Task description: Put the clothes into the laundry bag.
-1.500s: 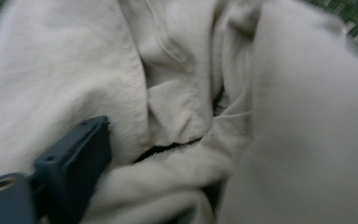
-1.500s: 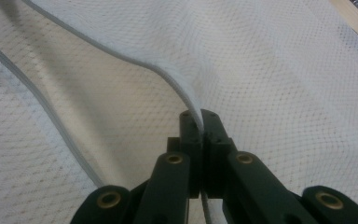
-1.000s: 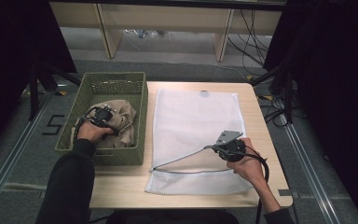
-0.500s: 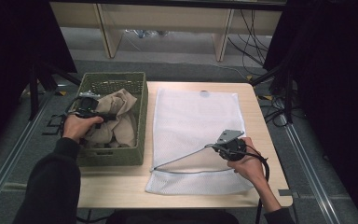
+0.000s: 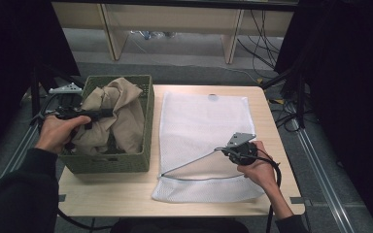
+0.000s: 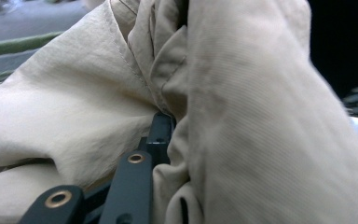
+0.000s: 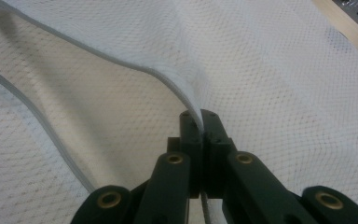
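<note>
Beige garment (image 5: 114,114) up out of the green basket (image 5: 126,162) now, bunched high above the rim where a second ago it lay low inside. Pinched in the left gripper (image 5: 90,113), fingers (image 6: 161,133) having just been closing, now clamped on a thick fold of the cloth, fabric heaped all around them in the left gripper view (image 6: 98,107). Lower part of the garment still trailing down inside the basket, so not fully clear yet.

Over on the right, no change: white mesh bag (image 5: 199,121) flat on the table (image 5: 107,199), its grey-edged mouth held up by the right gripper (image 5: 228,151), fingers (image 7: 191,123) squeezed tight on the upper rim (image 7: 193,105), lower edge lying on the table, a dark wedge of opening between.

Reads as the lift done and the carry next: garment to swing across toward that open mouth. Likely snag: trailing cloth catching the basket wall, or the bundle too bulky for so narrow a gap.
</note>
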Tool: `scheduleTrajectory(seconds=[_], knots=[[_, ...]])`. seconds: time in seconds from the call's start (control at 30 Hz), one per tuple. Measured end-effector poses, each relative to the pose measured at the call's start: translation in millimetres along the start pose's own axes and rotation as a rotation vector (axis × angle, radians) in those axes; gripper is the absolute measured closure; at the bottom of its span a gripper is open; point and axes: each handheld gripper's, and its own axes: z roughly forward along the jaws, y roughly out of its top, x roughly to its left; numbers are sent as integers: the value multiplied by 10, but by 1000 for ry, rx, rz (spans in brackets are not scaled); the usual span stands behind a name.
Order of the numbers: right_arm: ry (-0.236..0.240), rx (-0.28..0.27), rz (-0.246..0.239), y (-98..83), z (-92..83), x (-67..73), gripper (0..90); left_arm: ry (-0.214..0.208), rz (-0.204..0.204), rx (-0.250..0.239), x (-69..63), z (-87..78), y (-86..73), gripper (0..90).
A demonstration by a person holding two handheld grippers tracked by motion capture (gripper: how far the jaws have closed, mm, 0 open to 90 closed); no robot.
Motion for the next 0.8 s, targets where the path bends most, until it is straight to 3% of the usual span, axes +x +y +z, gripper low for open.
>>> scheduleTrajectory(seconds=[0.13, 0.17, 0.23, 0.3, 0.33, 0.4, 0.53, 0.67, 0.73, 0.8], knots=[[-2, 1, 18, 1, 6, 4, 899, -55, 40, -11, -283, -123, -13, 671], [0, -9, -15, 4, 9, -18, 899, -68, 47, -19, -333, -147, -19, 672], [-4, -1, 7, 7, 0, -16, 899, -96, 79, -27, -462, -248, -13, 673], [-8, 1, 23, 11, -7, -14, 899, -116, 78, -41, -587, -333, -5, 673], [-6, -6, 2, 16, -2, -28, 899, -121, 85, -40, -637, -365, 0, 673], [-8, -5, 18, 24, -15, -28, 899, -146, 103, -48, -799, -454, 14, 673], [-12, -16, 17, 42, -15, -43, 899, -255, 144, -43, -1135, -578, 47, 673], [-14, -15, 23, 65, -11, -48, 899, -326, 154, -51, -1426, -660, 87, 673], [-11, -19, 16, 74, -14, -54, 899, -370, 174, -67, -1542, -655, 86, 673], [-13, -27, 24, 78, -15, -61, 899, -413, 183, -54, -1659, -618, 66, 672]])
